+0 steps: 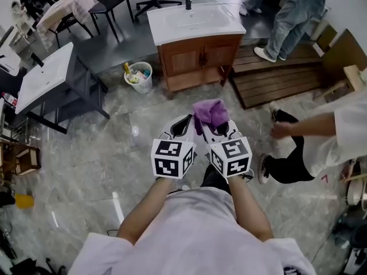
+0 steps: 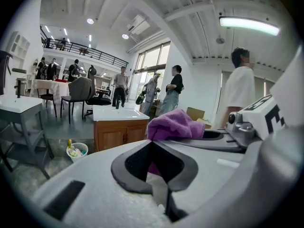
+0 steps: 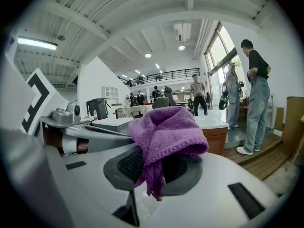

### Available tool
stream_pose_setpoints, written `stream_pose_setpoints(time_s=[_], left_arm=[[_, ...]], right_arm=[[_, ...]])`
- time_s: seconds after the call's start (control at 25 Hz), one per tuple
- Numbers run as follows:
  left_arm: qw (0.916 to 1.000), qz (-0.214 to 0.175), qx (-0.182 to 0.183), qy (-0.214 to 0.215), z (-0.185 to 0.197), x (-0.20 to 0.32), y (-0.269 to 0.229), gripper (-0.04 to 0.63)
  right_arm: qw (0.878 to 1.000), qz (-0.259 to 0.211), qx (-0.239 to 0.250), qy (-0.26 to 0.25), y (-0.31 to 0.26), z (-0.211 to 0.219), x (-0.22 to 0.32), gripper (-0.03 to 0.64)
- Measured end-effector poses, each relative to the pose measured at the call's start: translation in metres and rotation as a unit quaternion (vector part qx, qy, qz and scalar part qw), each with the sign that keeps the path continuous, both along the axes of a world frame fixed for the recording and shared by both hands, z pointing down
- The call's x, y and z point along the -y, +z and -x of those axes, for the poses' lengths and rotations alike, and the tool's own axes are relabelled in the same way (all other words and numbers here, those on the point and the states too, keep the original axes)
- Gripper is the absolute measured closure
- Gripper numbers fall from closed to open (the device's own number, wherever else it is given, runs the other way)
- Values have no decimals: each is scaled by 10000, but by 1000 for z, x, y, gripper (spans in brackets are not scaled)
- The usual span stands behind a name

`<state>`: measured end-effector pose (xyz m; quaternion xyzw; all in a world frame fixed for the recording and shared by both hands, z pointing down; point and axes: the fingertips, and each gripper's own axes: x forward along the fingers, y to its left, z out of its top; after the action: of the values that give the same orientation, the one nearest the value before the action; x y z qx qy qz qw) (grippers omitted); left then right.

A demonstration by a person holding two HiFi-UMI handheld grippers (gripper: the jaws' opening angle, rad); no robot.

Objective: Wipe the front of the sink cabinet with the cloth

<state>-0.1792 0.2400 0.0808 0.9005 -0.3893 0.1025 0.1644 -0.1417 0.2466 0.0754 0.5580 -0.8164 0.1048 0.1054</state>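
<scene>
Out over the grey floor, two tools sit side by side, close together. The right hand-held gripper has its jaws closed on the purple cloth, which bunches up above the pads and hangs a short tail below them. The left hand-held gripper has its jaws together with nothing of its own between them (the cloth shows just beyond). The sink cabinet, wooden with a white basin top, stands well ahead, apart from both. A small waste bin sits near it.
</scene>
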Motion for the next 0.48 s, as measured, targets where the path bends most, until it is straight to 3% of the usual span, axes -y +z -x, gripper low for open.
stream_pose_setpoints(time_s=[0.48], left_arm=[[9989,39,163,-432,-47,98,6,591]], right_arm=[[9981,60,-2,-615,8,-44,101,549]])
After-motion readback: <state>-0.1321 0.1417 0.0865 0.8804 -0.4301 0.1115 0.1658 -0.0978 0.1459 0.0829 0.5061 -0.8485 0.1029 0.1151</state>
